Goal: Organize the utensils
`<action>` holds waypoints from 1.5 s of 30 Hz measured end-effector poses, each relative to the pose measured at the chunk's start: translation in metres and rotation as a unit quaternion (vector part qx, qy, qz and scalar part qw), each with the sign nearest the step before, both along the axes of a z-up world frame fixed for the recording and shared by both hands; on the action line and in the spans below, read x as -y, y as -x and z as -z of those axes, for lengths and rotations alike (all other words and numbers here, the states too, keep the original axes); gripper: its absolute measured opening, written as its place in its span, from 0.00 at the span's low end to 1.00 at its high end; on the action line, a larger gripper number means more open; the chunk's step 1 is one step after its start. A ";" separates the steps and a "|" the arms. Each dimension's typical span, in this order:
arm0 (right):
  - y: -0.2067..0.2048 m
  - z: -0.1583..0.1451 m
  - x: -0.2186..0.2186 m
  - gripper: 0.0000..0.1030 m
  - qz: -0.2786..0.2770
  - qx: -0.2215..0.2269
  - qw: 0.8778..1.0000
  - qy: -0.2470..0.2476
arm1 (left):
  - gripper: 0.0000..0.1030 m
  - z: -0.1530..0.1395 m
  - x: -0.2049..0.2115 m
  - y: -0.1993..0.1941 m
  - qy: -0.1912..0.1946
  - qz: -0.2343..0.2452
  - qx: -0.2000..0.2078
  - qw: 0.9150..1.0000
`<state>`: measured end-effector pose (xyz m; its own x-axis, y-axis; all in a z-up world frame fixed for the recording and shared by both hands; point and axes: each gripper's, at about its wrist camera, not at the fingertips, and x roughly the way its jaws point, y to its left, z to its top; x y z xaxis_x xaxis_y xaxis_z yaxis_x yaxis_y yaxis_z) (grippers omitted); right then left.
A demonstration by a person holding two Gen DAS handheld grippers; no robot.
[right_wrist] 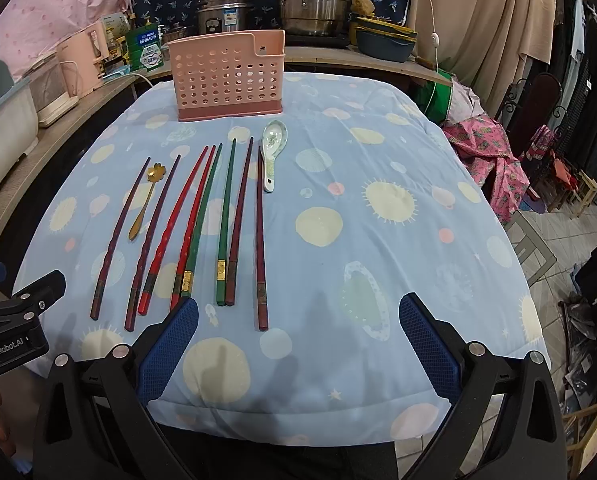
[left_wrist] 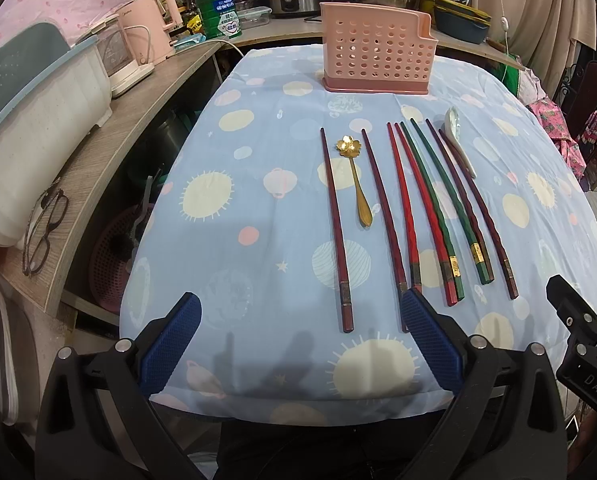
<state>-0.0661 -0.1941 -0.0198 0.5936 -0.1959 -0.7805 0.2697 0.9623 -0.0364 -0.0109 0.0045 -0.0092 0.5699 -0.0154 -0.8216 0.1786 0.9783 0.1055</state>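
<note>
Progress: nothing sorted yet, by the look of it.
Holder: pink perforated caddy upright at far edge of surface; nothing visible inside.
Chopsticks: eight, laid in a row.
Spoons: gold spoon among left sticks; ceramic spoon at right end.
Left gripper: jaws apart, empty.
Right gripper: jaws apart, empty.
Left to do: everything into caddy.

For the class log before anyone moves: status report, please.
Left gripper and right gripper open, empty. Chopsticks and both spoons on cloth; pink holder empty as seen. Path unobstructed.
</note>
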 end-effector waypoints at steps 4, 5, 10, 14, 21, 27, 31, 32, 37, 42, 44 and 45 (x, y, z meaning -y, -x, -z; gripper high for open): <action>0.000 0.000 0.000 0.93 0.000 0.000 1.000 0.000 | 0.93 0.002 0.000 -0.001 0.000 -0.001 0.001 1.000; 0.000 0.000 0.000 0.93 0.000 0.000 1.000 0.000 | 0.93 0.002 0.000 -0.001 0.000 -0.001 0.001 1.000; 0.000 0.000 0.000 0.93 0.000 0.000 1.000 0.000 | 0.93 0.002 0.000 -0.001 0.000 -0.001 0.000 1.000; 0.000 0.000 0.000 0.93 0.000 0.000 1.000 0.000 | 0.93 0.002 0.000 -0.001 0.000 -0.001 0.000 1.000; 0.000 0.000 0.000 0.93 0.000 0.000 1.000 0.000 | 0.93 0.002 0.000 -0.001 0.000 -0.001 0.000 1.000; 0.000 0.000 0.000 0.93 0.000 0.000 1.000 0.000 | 0.93 0.004 -0.001 0.001 0.000 -0.001 0.000 1.000; 0.000 0.000 0.000 0.93 0.000 0.000 1.000 -0.001 | 0.93 0.006 -0.003 0.003 0.000 -0.001 -0.001 1.000; 0.000 0.000 0.000 0.93 0.000 -0.001 1.000 -0.001 | 0.93 0.004 0.001 0.001 0.000 -0.001 -0.001 1.000; -0.001 0.002 -0.001 0.93 0.001 -0.001 1.000 -0.003 | 0.93 0.007 0.002 0.002 0.000 -0.001 -0.001 1.000; 0.000 0.002 0.000 0.93 0.001 -0.002 1.000 -0.004 | 0.93 0.006 0.003 0.001 -0.001 -0.001 -0.002 1.000; 0.000 0.002 0.000 0.93 0.001 -0.001 1.000 -0.003 | 0.93 0.007 0.003 0.002 -0.001 -0.001 -0.002 1.000; 0.000 0.002 0.000 0.93 0.001 -0.001 1.000 -0.004 | 0.93 0.008 0.003 0.003 -0.001 -0.001 -0.002 1.000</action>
